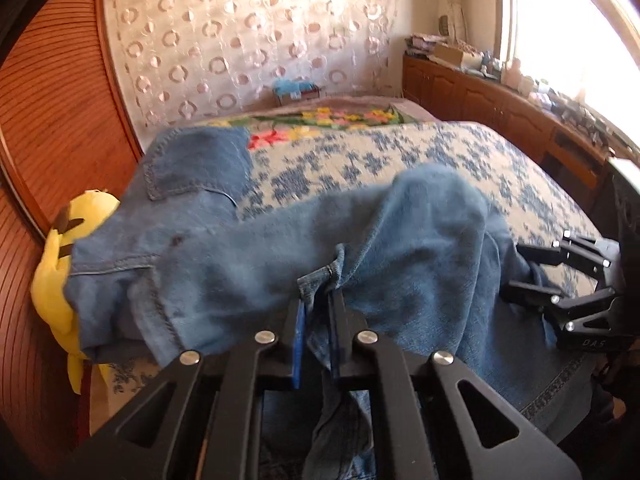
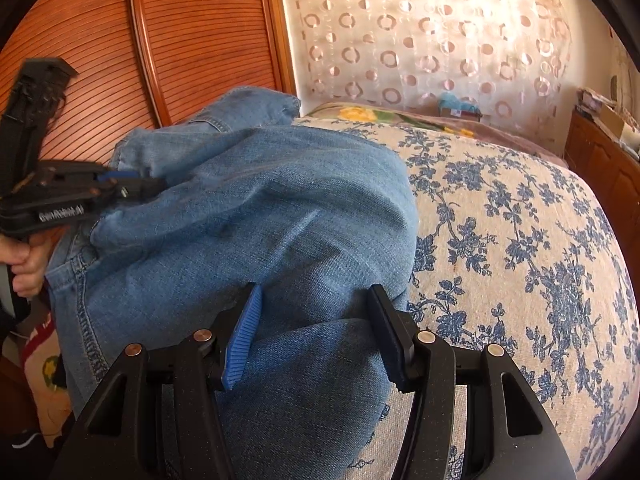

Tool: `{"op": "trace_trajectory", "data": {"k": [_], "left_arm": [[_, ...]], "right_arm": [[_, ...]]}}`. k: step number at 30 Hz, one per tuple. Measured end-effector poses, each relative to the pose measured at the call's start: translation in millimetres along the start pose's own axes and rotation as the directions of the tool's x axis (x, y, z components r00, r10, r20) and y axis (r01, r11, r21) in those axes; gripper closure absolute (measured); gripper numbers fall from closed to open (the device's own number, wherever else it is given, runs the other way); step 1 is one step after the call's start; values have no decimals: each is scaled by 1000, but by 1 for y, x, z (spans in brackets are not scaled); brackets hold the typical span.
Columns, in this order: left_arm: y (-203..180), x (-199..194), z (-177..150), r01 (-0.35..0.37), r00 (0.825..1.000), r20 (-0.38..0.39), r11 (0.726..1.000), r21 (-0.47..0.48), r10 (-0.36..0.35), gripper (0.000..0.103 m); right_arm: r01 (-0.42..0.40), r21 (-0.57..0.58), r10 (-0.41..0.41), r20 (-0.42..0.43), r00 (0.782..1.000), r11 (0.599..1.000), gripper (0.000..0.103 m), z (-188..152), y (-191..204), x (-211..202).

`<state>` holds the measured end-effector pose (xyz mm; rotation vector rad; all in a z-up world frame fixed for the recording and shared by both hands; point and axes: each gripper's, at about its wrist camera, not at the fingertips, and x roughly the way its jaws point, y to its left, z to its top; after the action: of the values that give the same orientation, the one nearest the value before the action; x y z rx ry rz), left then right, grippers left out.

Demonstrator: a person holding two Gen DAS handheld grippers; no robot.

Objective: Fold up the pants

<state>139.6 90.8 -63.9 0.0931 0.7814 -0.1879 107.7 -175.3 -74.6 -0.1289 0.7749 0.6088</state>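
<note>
Jeans (image 1: pixel 248 264) lie bunched on the bed, and my left gripper (image 1: pixel 318 304) has its jaws clamped on a hemmed edge of the denim. My right gripper (image 2: pixel 316 320) holds its jaws apart, straddling a thick fold of a jeans leg, though I cannot tell whether the pads press it. Beyond spreads the blue floral bedspread (image 2: pixel 500 220), with a yellow plush toy (image 1: pixel 60 272) at the bed's edge beside the wooden slatted doors (image 2: pixel 192 48).

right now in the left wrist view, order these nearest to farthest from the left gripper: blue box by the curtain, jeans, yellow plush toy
1. jeans, pinched in the left gripper jaws
2. yellow plush toy, at the bed's left edge
3. blue box, far end, by the curtain
</note>
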Motion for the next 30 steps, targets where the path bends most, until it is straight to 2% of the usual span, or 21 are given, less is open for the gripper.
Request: {"op": "trace_trajectory", "data": {"k": [2,4,6,14,18,20,22,30], "left_arm": [[12,-15,6,-2,999,43,999,-42,3,97],[22,-29,12,-35,995,93,997,-64,41,97],[31,-35,19,-36,994,105,997,-69,43,97],[44,-14,29,-80,995,60,996,-34,82,95],[47,-2,22,-87,996,16,996,-32,88,88],[51,-5,19,-86,996,14,995,-55,87,82],[55,-8,15,-86,996,12,994,-73,88,71],[36,-39,-12,-44,998,43,996,-78,47,69]], "right_arm": [[-6,7,6,10,1000,1000,48,0,-1,-1],[-15,11,15,20,1000,1000,48,-1,-2,-3],[-20,14,20,22,1000,1000,48,-1,-4,-4],[-36,-3,36,29,999,999,48,-2,-1,-6],[-39,0,39,28,999,999,48,-2,-1,-6],[-40,1,40,27,999,999,48,-3,-1,-6],[-39,1,39,27,999,999,48,-3,-1,-6],[-38,4,38,25,999,999,48,-3,-1,-6]]}}
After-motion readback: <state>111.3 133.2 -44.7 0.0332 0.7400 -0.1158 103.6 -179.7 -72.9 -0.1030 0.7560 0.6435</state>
